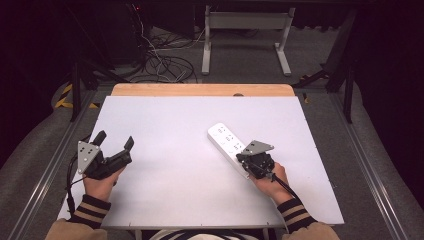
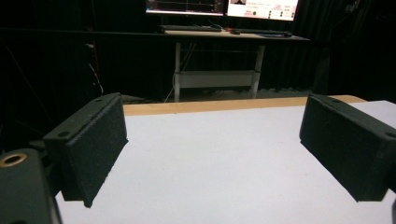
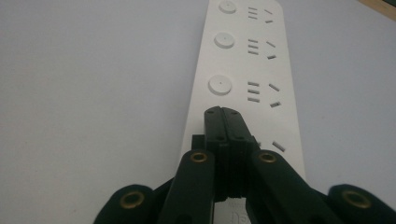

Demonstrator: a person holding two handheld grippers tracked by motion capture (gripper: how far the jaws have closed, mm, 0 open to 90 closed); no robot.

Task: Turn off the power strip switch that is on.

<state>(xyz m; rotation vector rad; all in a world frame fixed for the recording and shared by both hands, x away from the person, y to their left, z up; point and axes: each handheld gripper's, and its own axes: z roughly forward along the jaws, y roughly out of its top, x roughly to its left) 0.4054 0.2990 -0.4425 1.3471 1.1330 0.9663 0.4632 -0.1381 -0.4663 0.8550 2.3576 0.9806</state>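
A white power strip (image 1: 228, 142) lies flat on the white table (image 1: 170, 130), right of centre, running diagonally from the far left toward the near right. In the right gripper view its face (image 3: 247, 60) shows round buttons beside rows of socket slots.

The right gripper (image 1: 248, 159), held in the person's right hand (image 1: 270, 181), sits over the near end of the strip. Its jaws are pressed together with no gap and nothing between them, their tips (image 3: 222, 116) resting on or just above the strip's face; contact cannot be told.

The left gripper (image 1: 116, 141), in the left hand (image 1: 102, 184), is near the table's left edge, well apart from the strip. Its jaws are spread wide and hold nothing, with bare table between the pads (image 2: 95, 149).
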